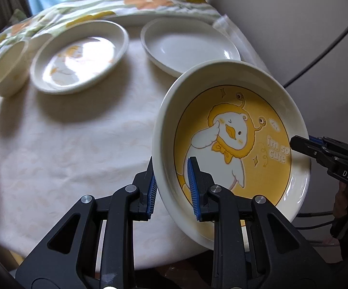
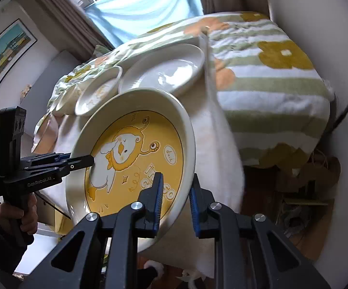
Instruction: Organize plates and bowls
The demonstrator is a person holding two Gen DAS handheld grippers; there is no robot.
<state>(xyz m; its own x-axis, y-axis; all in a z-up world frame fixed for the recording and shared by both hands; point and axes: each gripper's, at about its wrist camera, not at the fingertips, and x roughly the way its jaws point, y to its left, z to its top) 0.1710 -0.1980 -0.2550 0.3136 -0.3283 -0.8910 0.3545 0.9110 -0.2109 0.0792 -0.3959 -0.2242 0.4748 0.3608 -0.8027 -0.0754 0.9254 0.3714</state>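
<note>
Left gripper [image 1: 171, 183] clamps the near rim of a tilted yellow duck plate [image 1: 231, 144], one finger inside, one outside. Right gripper [image 1: 301, 144] grips the rim on the opposite side. Beyond the claw, on the white tablecloth [image 1: 77, 149]: a plain white plate [image 1: 188, 45], a printed plate [image 1: 80, 57], and far left a small cup [image 1: 5, 69].
</note>
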